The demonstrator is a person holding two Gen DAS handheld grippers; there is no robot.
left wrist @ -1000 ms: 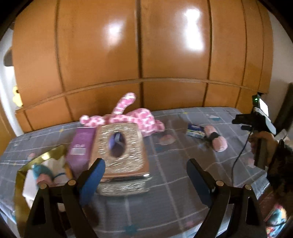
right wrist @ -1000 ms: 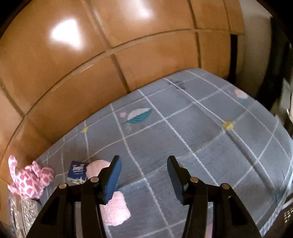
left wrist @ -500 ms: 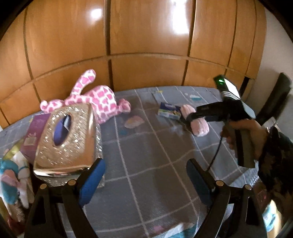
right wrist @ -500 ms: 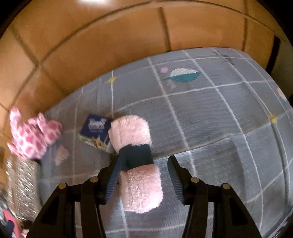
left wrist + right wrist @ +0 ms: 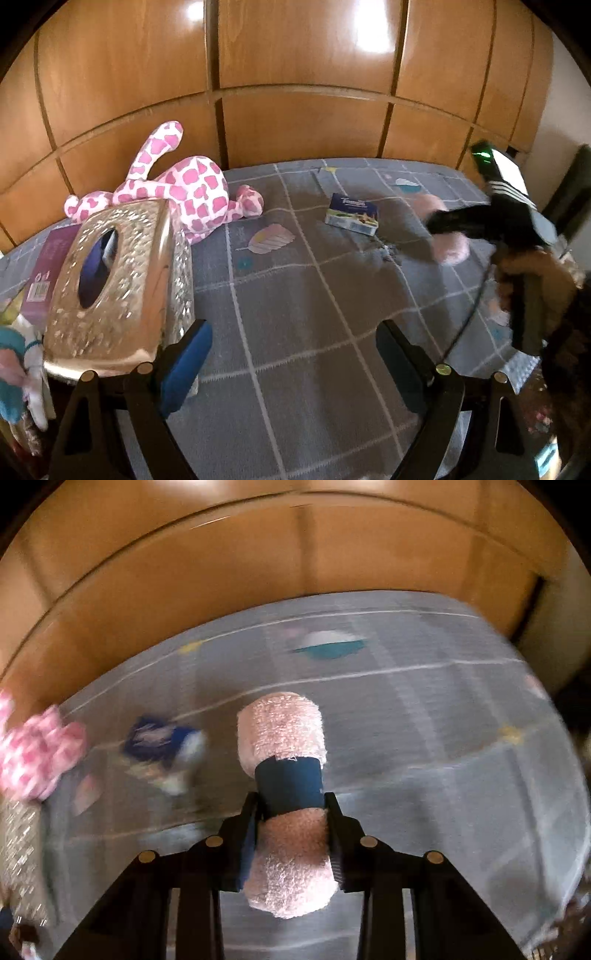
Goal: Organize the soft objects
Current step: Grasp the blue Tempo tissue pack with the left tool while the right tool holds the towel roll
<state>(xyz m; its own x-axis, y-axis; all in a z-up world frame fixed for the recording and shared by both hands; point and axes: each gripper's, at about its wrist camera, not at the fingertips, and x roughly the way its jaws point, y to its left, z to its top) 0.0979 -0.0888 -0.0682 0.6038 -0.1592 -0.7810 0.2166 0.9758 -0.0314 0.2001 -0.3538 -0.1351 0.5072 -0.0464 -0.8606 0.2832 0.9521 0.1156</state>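
Observation:
A pink rolled towel (image 5: 284,849) with a dark blue band lies on the grey checked bedspread (image 5: 443,738). My right gripper (image 5: 291,801) straddles the roll at the band. Its jaws are closing and the pads press into the roll's sides. From the left wrist view the same towel (image 5: 448,251) shows at the right, partly hidden by the right gripper (image 5: 443,225) and the hand that holds it. My left gripper (image 5: 293,332) hangs open over bare bedspread with nothing between its fingers. A pink-spotted plush animal (image 5: 192,195) lies at the back left.
A glittery tissue box (image 5: 114,280) stands left of the left gripper, with a purple carton (image 5: 48,266) and a doll (image 5: 14,354) beyond it. A blue tissue pack (image 5: 352,214) lies mid-bed. Wooden panels (image 5: 295,74) back the bed.
The right gripper came down over the pink towel and its jaws narrowed onto the roll. The left gripper sank and swung right, staying wide open.

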